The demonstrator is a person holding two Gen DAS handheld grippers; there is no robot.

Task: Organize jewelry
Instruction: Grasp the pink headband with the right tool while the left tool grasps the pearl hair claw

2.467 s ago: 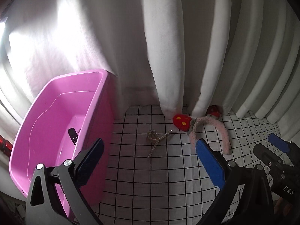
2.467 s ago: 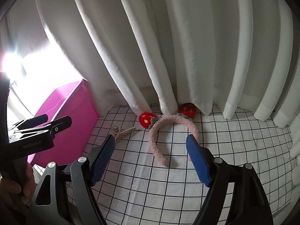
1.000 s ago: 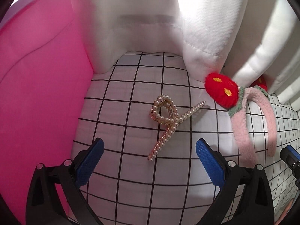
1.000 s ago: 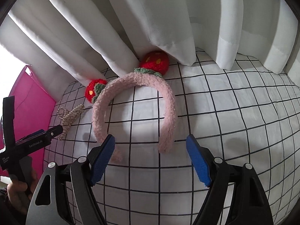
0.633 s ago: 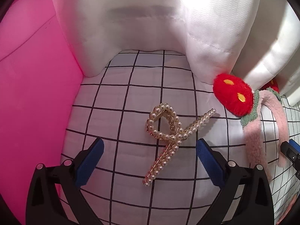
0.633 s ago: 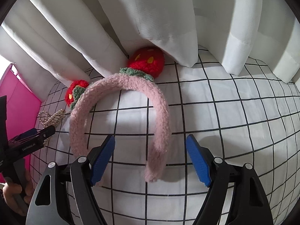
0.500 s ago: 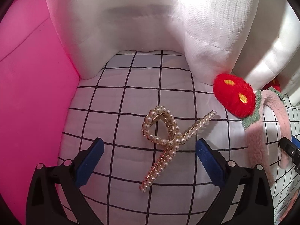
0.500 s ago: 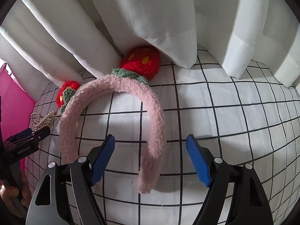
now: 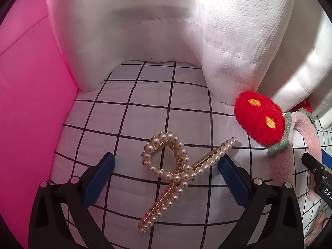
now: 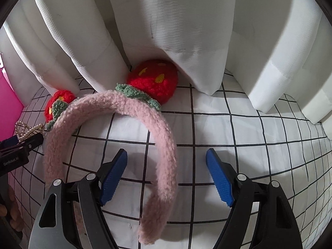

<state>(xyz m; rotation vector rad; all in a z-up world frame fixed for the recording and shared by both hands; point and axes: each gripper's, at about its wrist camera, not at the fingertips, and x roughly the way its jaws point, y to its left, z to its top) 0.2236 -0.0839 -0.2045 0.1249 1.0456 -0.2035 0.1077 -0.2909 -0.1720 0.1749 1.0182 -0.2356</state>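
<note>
A gold hair clip set with pearls (image 9: 175,172) lies on the white checked cloth (image 9: 145,108). My left gripper (image 9: 166,172) is open, its blue pads on either side of the clip, not touching it. A fuzzy pink headband (image 10: 164,143) with two red strawberry pompoms (image 10: 153,81) lies flat to the right. My right gripper (image 10: 167,172) is open, with the headband's right arm between its pads. The clip also shows at the left edge of the right wrist view (image 10: 27,131).
A pink plastic bin (image 9: 27,103) stands close on the left of the clip. White curtain folds (image 10: 166,31) hang down onto the cloth right behind both objects. The two grippers are close side by side; the left one shows in the right wrist view (image 10: 18,147).
Both grippers have moved forward and down. The clip now sits between the left pads, the headband's arm between the right pads. Both stay open.
</note>
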